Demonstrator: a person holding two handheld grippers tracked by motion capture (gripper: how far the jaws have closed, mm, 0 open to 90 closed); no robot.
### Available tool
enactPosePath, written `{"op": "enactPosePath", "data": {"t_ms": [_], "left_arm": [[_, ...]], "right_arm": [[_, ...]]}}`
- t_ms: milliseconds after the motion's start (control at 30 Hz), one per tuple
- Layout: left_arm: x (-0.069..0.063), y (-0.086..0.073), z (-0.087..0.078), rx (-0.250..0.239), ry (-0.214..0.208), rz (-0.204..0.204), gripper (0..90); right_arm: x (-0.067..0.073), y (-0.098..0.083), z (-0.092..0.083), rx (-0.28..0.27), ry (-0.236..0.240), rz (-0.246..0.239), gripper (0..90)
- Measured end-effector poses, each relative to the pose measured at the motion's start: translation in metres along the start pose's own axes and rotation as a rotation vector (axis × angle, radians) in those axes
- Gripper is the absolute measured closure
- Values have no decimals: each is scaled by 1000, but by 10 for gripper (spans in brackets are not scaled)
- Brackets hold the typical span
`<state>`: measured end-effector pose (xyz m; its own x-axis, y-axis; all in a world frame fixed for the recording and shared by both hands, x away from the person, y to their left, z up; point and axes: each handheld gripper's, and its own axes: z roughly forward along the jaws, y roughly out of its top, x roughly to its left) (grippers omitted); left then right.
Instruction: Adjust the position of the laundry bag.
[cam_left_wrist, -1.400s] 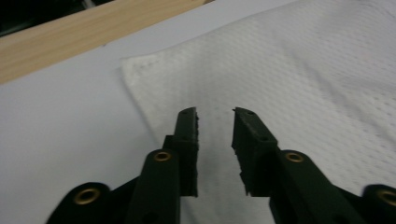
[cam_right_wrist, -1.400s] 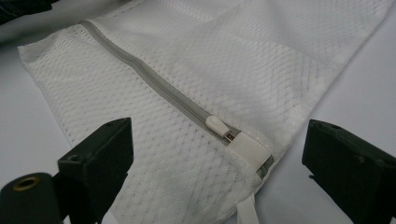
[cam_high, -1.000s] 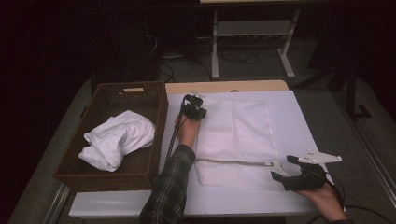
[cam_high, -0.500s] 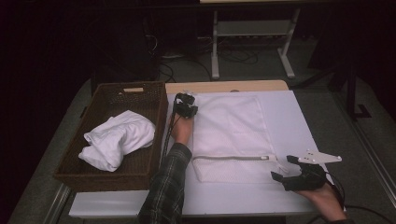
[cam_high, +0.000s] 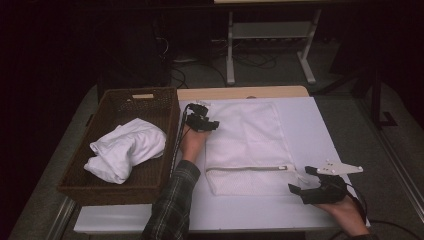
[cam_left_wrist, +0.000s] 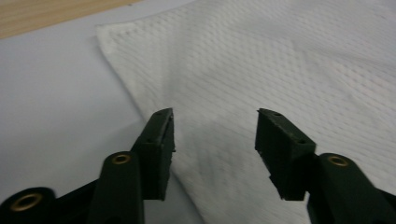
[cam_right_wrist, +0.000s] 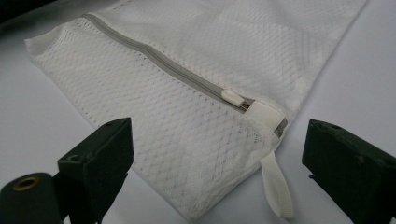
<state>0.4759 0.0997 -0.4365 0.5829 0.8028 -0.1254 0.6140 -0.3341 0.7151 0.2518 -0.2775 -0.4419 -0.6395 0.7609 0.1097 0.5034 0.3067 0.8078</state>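
Both claws gape: left claw just released the mesh bag; right claw holds nothing.

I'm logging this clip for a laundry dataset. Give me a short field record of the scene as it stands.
surface: white table top
main item: white mesh laundry bag, lying flat, grey zipper closed
zipper pull: at the bag's end near the right gripper
left gripper: jaws just opened, over the bag's far left corner, nothing gripped
right gripper: open, facing the bag's zipper corner, apart from it
basket: brown wicker, left of the bag, holds a crumpled white cloth
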Motion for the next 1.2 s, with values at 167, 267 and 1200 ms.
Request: {"op": "enactPosePath", "data": {"t_ms": [167, 267, 1200], "left_arm": [[-13, -4, -8, 15, -53, 40, 330], [-16, -7, -13, 15, -80, 50, 313], [-61, -49, -68, -1, -150, 162, 134]], "right_arm": [[-2, 2, 3, 5, 3, -4, 84], [-2, 2, 4, 9, 3, -5, 84], [-1, 1, 6, 21, 14, -22, 84]]}}
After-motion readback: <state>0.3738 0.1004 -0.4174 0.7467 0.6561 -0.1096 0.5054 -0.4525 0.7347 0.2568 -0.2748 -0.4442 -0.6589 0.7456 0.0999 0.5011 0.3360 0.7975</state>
